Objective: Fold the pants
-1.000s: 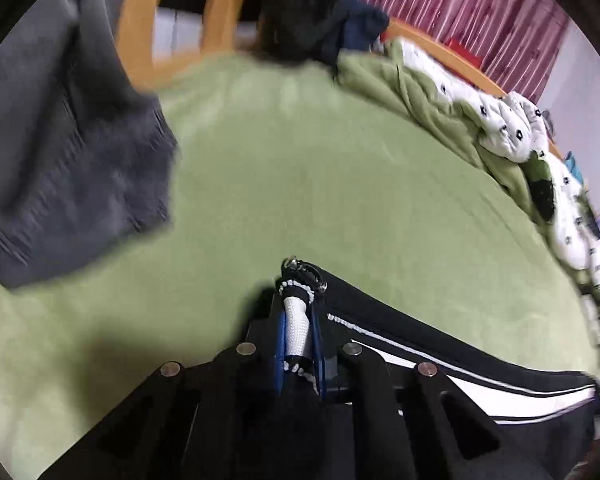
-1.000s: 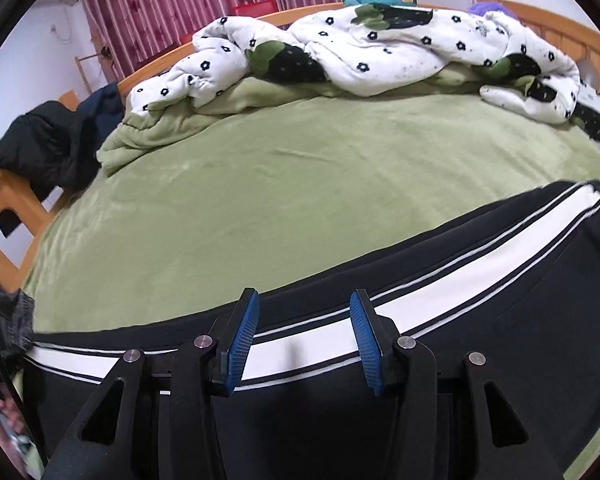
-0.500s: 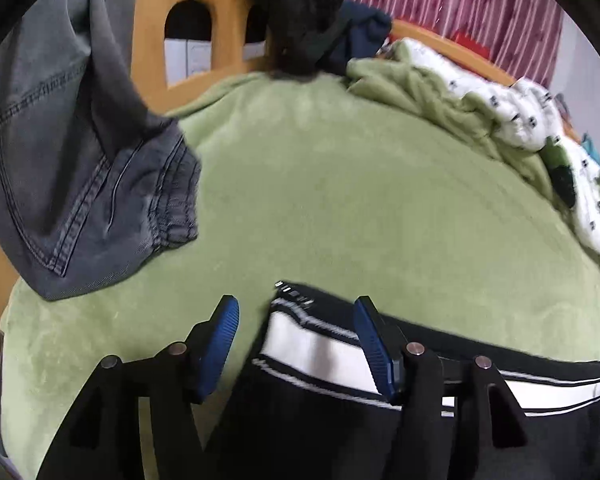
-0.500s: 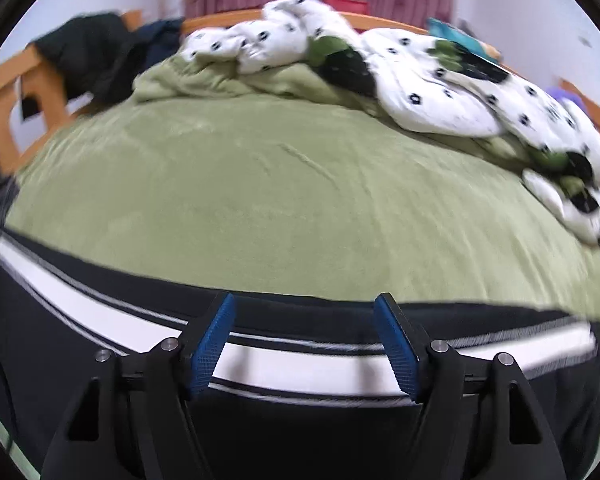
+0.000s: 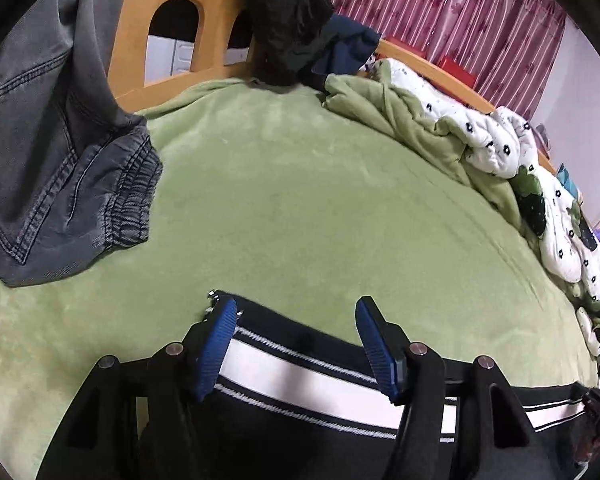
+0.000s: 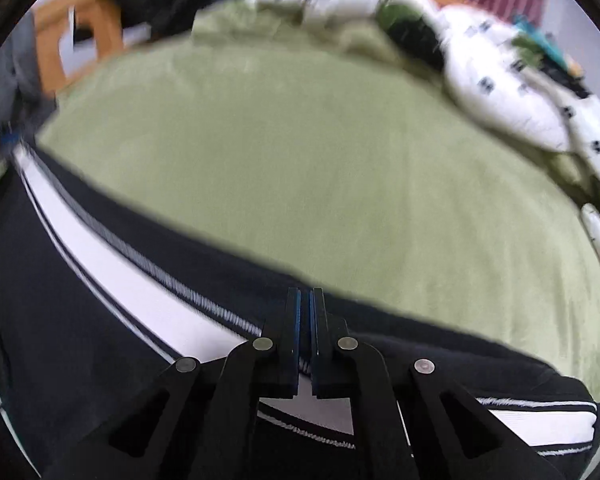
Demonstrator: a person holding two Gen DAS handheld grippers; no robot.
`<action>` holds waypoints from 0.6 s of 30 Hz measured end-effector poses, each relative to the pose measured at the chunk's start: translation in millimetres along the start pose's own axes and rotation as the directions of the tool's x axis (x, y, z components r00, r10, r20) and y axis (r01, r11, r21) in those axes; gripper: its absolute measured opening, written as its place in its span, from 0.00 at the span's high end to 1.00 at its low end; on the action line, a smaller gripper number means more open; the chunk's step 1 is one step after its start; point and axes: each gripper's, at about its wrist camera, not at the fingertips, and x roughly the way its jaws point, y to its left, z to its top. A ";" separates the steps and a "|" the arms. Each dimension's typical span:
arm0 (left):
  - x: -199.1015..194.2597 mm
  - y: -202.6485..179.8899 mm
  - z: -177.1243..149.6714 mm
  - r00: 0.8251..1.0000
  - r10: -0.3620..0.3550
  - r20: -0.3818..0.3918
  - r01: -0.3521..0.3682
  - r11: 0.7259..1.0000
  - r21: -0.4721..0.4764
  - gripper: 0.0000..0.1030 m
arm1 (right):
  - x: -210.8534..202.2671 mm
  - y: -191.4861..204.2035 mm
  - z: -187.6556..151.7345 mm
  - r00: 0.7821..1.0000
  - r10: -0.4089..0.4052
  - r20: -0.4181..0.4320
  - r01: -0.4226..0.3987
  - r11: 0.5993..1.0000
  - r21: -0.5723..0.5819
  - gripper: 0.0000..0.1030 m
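Over the black pants (image 5: pixel 300 412), which lay spread flat along the near edge of the green bedspread (image 5: pixel 300 208), both handheld grippers pointed steeply down. Left gripper (image 5: pixel 296 344) stood released, its blue pads (image 5: pixel 216 348) apart on either side of the pants' white side stripe (image 5: pixel 300 372), close to the garment's end, the jaws having just been opening; nothing was pinched between them. Right gripper (image 6: pixel 305 320) was clenched, its jaws having just been closing, pads pressed together above the same stripe (image 6: pixel 112 272) farther along the pants; whether any cloth was caught between them could not be told in the blurred view. Beyond the pants, grey jeans (image 5: pixel 60 152) lay on the bedspread to the left. Farther still, a white flower-print quilt (image 5: pixel 500 148) was bunched along the bedspread's far side, below a wooden bed frame (image 5: pixel 212 16) draped with dark clothing (image 5: pixel 292 12) and red curtains (image 5: pixel 440 4).
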 end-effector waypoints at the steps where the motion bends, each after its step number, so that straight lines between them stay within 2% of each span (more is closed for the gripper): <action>1: 0.8 -2.2 -0.3 1.000 0.002 0.000 -0.002 1.000 0.005 0.42 | 0.8 -0.7 1.1 1.000 -0.011 0.027 0.010 1.000 0.021 0.96; 2: 2.8 -5.1 -0.6 1.000 0.004 -0.004 -0.004 1.000 0.010 0.42 | 9.5 -0.3 -0.3 0.999 -0.024 0.025 0.023 0.999 0.038 0.96; 5: 7.8 -10.2 -2.4 1.000 0.000 -0.030 0.000 1.000 0.012 0.42 | 47.4 0.7 -13.0 0.997 -0.051 -0.053 0.055 0.995 0.080 0.95; 6: 9.7 -11.8 -2.9 0.999 -0.004 -0.042 0.005 1.000 0.015 0.42 | 50.0 1.0 -13.9 0.997 -0.063 -0.047 0.067 0.994 0.087 0.94; 7: 10.4 -13.2 -3.5 0.999 -0.006 -0.050 0.006 1.000 0.018 0.42 | 47.3 -0.2 -13.3 0.997 -0.066 -0.037 0.069 0.993 0.095 0.93; 9: 9.5 -16.9 -6.2 0.998 0.001 -0.055 0.001 0.999 0.035 0.42 | 29.5 -9.3 -12.1 0.999 -0.052 -0.010 0.053 0.988 0.147 0.82; 11: 6.2 -19.6 -8.0 0.999 0.008 -0.041 -0.006 0.998 0.057 0.42 | 0.7 -22.8 -16.1 0.995 -0.087 0.043 0.077 0.977 0.199 0.77; 13: 1.9 -21.6 -9.2 1.000 0.001 -0.029 0.001 0.998 0.067 0.42 | -25.8 -37.7 -19.6 0.976 -0.194 0.098 0.164 0.954 0.250 0.72; 14: 0.0 -23.0 -10.1 1.000 -0.010 -0.027 0.012 0.997 0.071 0.42 | -38.7 -49.9 -25.6 0.955 -0.278 0.101 0.240 0.929 0.282 0.63; 15: -1.2 -25.0 -11.8 0.999 -0.024 -0.029 0.027 0.997 0.079 0.42 | -44.3 -55.7 -30.6 0.945 -0.316 0.088 0.279 0.914 0.294 0.62; 17: -0.2 -29.8 -16.3 0.999 -0.031 -0.038 0.035 0.994 0.106 0.41 | -38.6 -77.1 -42.1 0.931 -0.366 -0.007 0.349 0.882 0.316 0.62; 18: 2.0 -34.0 -19.9 0.998 -0.028 -0.047 0.034 0.991 0.131 0.41 | -24.9 -90.4 -50.2 0.917 -0.386 -0.098 0.396 0.859 0.324 0.67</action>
